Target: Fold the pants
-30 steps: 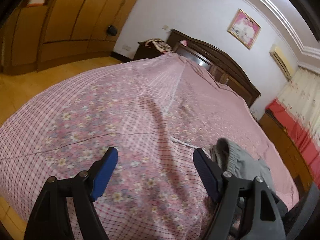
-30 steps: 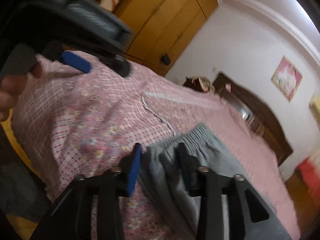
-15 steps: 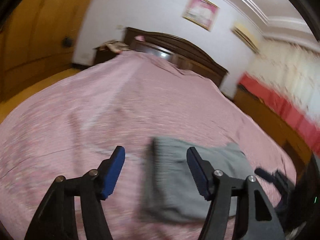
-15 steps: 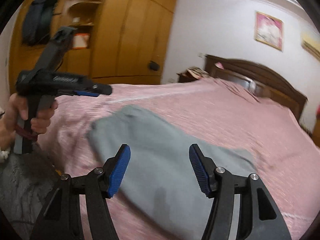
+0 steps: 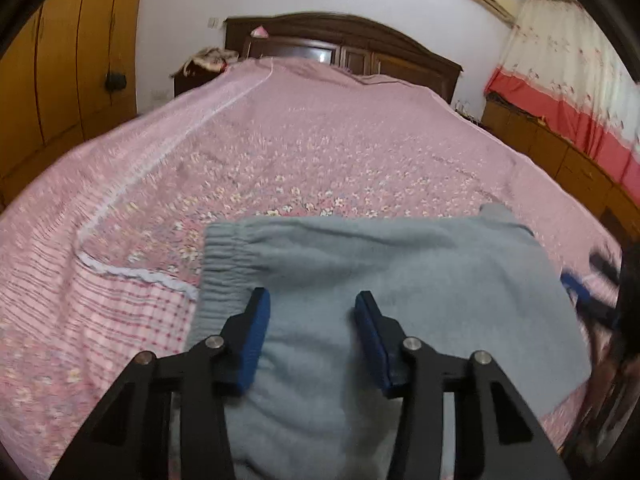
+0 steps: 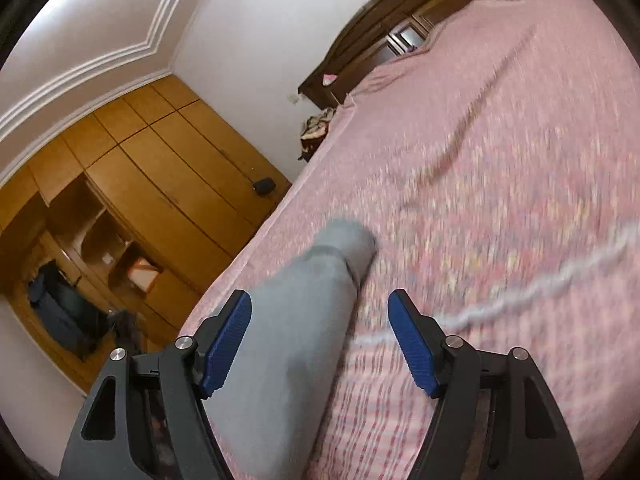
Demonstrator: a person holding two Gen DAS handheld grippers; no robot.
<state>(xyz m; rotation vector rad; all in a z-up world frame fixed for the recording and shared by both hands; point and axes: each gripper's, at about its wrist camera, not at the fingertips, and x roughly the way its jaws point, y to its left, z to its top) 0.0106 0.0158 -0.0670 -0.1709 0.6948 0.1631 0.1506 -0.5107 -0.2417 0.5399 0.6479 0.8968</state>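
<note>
Grey pants [image 5: 400,280] lie folded on the pink floral bedspread [image 5: 320,152], elastic waistband toward the left. My left gripper [image 5: 312,308] hovers open over the near part of the pants, nothing between its blue pads. The right gripper's blue pad [image 5: 574,286] shows at the right edge of that view. In the right wrist view the pants [image 6: 304,320] run away from me along the bed's edge, and my right gripper [image 6: 320,320] is open above them, its left pad over the cloth and its right pad over the bedspread [image 6: 500,160].
A dark wooden headboard [image 5: 340,36] stands at the far end of the bed. Wooden wardrobes [image 6: 152,184] line the wall left of the bed. A low cabinet with a red and white curtain [image 5: 568,120] runs along the right side.
Both cameras have swung. The left gripper moved over the pants and narrowed a little. The right gripper tilted and now looks along the bed's edge, still open.
</note>
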